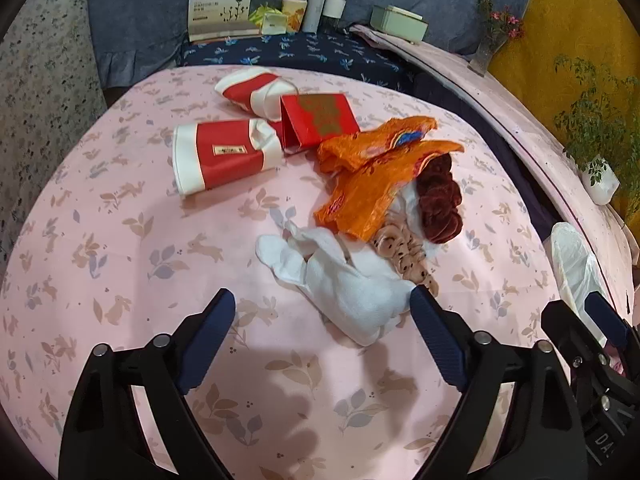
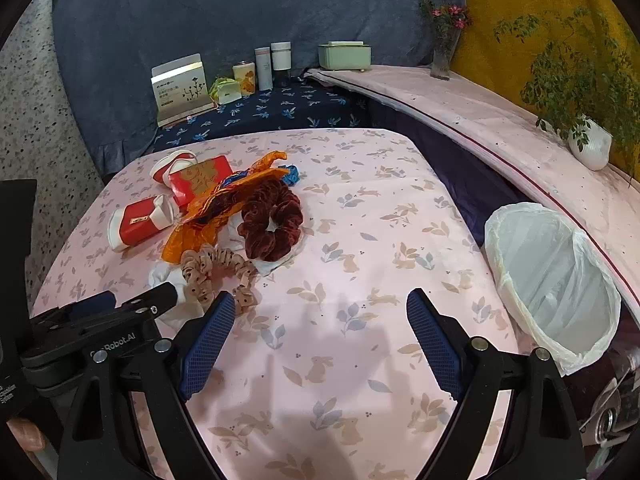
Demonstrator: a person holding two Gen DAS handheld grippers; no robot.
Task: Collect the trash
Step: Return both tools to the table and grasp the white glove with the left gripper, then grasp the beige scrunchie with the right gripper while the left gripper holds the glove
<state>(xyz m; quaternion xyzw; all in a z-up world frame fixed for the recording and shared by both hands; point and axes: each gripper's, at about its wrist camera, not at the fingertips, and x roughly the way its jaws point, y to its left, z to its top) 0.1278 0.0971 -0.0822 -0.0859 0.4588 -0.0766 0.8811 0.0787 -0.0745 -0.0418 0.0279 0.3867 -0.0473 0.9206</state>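
Both my jaws are wide open and hold nothing. My left gripper point(image 1: 322, 312) hangs over a crumpled white tissue point(image 1: 344, 284). At one o'clock lies a shiny orange plastic wrapper point(image 1: 372, 184). My right gripper point(image 2: 320, 320) is over the pink bunny-print tablecloth point(image 2: 360, 360), with the white-lined trash bin point(image 2: 552, 280) at three o'clock.

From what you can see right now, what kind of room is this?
Probably a corner of a home, a bedroom or living area. A table under a pink bunny-print cloth holds wrappers and hair scrunchies, a lined waste bin stands beside it, and a ledge carries a potted plant and a tissue box.
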